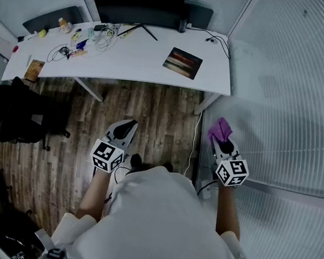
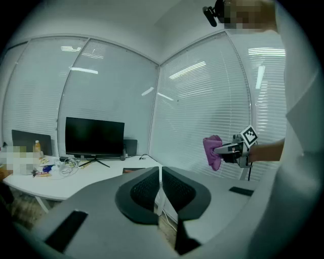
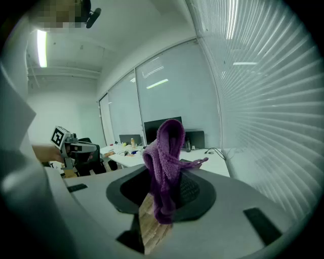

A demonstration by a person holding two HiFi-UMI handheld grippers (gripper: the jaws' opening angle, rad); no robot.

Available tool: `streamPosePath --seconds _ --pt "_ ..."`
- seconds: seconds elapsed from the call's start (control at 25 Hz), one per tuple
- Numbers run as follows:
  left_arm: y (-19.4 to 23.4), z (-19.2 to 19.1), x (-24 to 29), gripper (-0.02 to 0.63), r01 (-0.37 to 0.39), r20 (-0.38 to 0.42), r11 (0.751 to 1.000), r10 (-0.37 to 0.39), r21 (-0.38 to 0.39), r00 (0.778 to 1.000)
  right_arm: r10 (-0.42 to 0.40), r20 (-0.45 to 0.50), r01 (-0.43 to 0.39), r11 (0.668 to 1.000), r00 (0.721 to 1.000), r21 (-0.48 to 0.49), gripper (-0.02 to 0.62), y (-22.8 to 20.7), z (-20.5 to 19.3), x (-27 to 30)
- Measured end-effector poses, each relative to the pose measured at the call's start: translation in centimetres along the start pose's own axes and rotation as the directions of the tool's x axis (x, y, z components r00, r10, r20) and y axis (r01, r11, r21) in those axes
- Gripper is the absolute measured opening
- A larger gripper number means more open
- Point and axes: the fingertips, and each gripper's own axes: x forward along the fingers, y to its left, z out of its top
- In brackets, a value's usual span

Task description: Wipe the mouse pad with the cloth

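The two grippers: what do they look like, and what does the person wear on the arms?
The left gripper and right gripper are alike: grey bodies, black textured jaw pads, and a white cube with black square markers on each. The person wears a white shirt with short sleeves.

Three cameras: one head-mounted, one on each gripper.
Head view: high, steeply down past the person's shoulders, desk [image 1: 146, 56] well ahead. Left gripper view: low, along its own jaws toward desk and monitor [image 2: 94, 136], right gripper [image 2: 221, 149] at its right. Right gripper view: cloth [image 3: 164, 162] close before the lens, left gripper [image 3: 92, 147] at its left. All three share desk and monitor.
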Motion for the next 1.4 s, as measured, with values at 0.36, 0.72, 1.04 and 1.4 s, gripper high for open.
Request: streamPosePath --seconds 0.36,0.72,1.04,1.4 --pt "-0.4 -0.1 0.4 0.031 -0.004 -0.003 1.000 0.004 -0.007 1.000 0.008 0.003 -0.008 1.000 1.000 0.022 0.127 -0.5 0.1 -0.1" --pt "-2.1 -0.4 1.7 0.031 -0.007 -0.017 1.000 0.007 -0.008 1.000 0.005 -0.005 -0.005 1.000 1.000 0.026 0.127 -2.3 -0.4 -0.5" --pt "-4.0 -0.1 3.5 0.031 -0.025 -0.015 1.000 0.025 0.002 1.000 0.042 -0.004 -0.042 0.999 0.999 -0.006 0.127 -3.7 -0.1 0.2" --pt "-3.4 -0.7 4.9 0.031 -0.042 -0.027 0.999 0.042 -0.025 0.999 0.050 -0.039 -0.050 0.999 0.998 0.000 0.127 -4.9 -0.8 1.8"
